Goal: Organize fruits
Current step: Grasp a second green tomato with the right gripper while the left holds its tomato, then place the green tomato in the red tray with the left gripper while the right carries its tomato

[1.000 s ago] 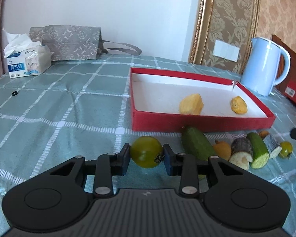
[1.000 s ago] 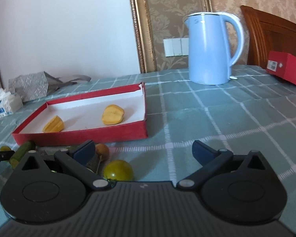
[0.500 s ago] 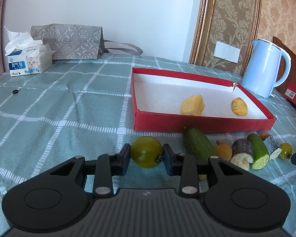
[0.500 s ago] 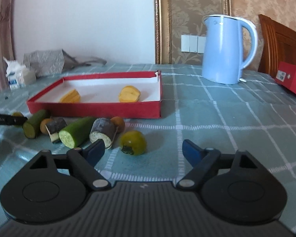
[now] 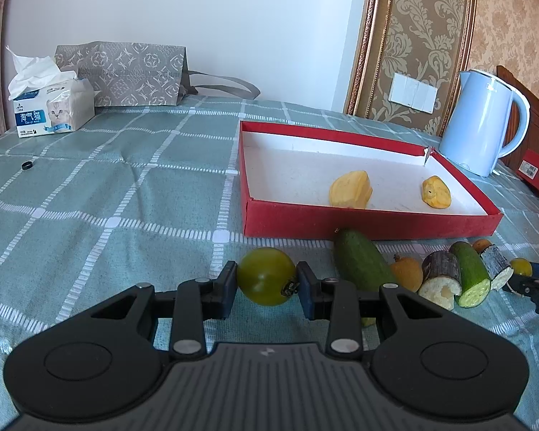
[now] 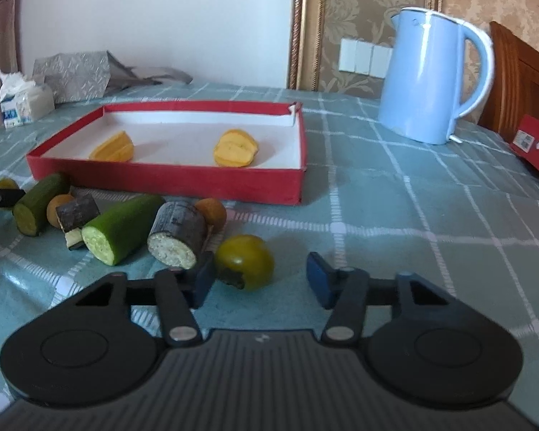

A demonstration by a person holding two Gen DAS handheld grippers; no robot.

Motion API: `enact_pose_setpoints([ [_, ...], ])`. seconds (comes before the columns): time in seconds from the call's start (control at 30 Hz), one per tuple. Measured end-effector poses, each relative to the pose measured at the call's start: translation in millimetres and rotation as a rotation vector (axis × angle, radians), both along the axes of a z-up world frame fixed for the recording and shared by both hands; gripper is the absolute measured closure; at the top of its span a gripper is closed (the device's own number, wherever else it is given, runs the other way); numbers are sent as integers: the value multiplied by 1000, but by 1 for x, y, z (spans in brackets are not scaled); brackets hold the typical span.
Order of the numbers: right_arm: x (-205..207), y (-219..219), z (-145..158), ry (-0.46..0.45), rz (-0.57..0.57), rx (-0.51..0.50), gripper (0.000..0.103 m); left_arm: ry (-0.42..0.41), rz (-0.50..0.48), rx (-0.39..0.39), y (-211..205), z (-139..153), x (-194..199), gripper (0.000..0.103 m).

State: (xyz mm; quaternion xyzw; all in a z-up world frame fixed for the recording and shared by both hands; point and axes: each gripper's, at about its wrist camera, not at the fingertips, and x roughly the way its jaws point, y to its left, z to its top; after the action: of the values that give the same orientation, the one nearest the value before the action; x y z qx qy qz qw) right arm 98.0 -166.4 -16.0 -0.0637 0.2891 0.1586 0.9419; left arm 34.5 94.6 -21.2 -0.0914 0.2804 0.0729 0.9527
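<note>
My left gripper (image 5: 267,289) is shut on a green tomato (image 5: 266,276) just above the cloth, in front of the red tray (image 5: 370,222). The tray holds two yellow fruit pieces (image 5: 350,194) (image 5: 436,197). My right gripper (image 6: 260,280) is open around a second green tomato (image 6: 244,261), which lies on the cloth close to the left finger. A row of cut cucumber pieces (image 6: 120,228), dark-skinned chunks (image 6: 178,237) and small orange fruits (image 6: 210,212) lies in front of the tray.
A blue kettle (image 6: 431,79) stands at the back right, beside a red box (image 6: 535,147). A tissue box (image 5: 52,111) and a grey bag (image 5: 125,73) sit at the far left. A small black ring (image 5: 27,166) lies on the cloth.
My right gripper has swung left and moved in on the second green tomato, which now sits between its open fingers. My left gripper still holds its tomato and has lifted a little.
</note>
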Motion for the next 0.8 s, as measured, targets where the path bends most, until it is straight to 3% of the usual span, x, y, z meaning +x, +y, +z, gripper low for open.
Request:
enact_pose_setpoints([
  [0.13, 0, 3, 0, -5, 26, 0, 72, 0, 0, 0, 0, 0, 0, 69],
  [0.6, 15, -18, 9, -41, -78, 109, 71, -8, 2, -4, 0, -1, -1, 69],
  [0.8, 21, -20, 4, -15, -73, 143, 71, -30, 8, -9, 0, 3, -3, 69],
])
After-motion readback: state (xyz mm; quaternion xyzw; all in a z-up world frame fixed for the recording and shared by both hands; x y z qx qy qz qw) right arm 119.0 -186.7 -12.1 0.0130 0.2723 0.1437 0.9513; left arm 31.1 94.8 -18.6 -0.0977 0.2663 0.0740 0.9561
